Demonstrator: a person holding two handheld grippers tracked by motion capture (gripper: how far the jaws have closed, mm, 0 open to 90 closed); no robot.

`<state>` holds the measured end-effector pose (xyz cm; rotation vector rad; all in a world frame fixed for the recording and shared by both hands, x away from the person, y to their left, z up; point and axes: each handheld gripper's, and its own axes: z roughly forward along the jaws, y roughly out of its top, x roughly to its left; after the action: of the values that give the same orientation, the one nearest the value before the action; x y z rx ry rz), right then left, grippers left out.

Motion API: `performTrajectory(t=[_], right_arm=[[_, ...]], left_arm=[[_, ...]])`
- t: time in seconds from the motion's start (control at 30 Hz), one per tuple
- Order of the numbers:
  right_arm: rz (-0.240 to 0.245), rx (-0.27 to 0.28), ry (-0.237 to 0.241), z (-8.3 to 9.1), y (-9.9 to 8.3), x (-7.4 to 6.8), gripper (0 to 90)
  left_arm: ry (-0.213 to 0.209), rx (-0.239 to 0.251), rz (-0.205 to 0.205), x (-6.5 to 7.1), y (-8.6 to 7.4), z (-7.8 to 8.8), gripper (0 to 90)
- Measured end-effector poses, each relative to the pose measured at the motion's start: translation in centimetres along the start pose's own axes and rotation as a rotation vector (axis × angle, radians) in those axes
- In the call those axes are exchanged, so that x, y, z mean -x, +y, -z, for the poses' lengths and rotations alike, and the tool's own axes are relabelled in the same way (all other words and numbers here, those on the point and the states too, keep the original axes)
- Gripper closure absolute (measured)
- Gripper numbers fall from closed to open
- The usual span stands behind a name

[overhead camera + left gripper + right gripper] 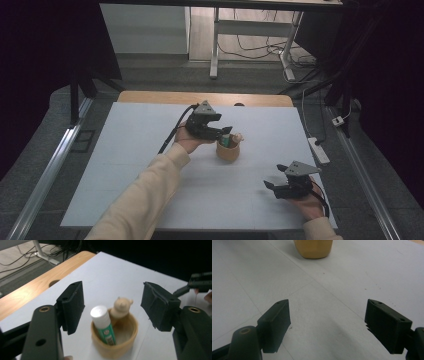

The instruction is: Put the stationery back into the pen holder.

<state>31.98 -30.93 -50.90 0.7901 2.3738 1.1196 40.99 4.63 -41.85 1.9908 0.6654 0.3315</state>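
A tan cup (pixel 228 151) with a small bear figure (pixel 122 305) on its rim stands mid-table. Inside it leans a green glue stick with a white cap (pixel 103 323). My left gripper (pixel 227 132) hovers just over the cup; in the left gripper view (pixel 113 306) its jaws stand wide on either side of the stick and neither pad touches it. My right gripper (pixel 272 180) rests near the front right of the table, open, with bare table between its jaws (pixel 327 325). The cup's base (pixel 313 248) shows far ahead of it.
The white table top (pixel 150 165) lies on a wooden desk (pixel 150 96) whose edge shows at the back. A power strip (pixel 319 150) and cables lie on the floor to the right. Another desk's legs (pixel 215 45) stand behind.
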Motion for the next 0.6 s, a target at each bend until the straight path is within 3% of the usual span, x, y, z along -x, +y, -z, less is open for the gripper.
performTrajectory(t=[0.23,0.6], right_arm=[[0.002,0.014,-0.001,0.2,0.0,0.0,20.3],[-0.005,0.022,-0.005,0.3,0.2,0.0,20.3]], left_arm=[[0.045,-0.057,-0.021,0.4,-3.3,4.0,33.4],[0.131,-0.099,0.019,1.6,-11.3,11.9,31.7]])
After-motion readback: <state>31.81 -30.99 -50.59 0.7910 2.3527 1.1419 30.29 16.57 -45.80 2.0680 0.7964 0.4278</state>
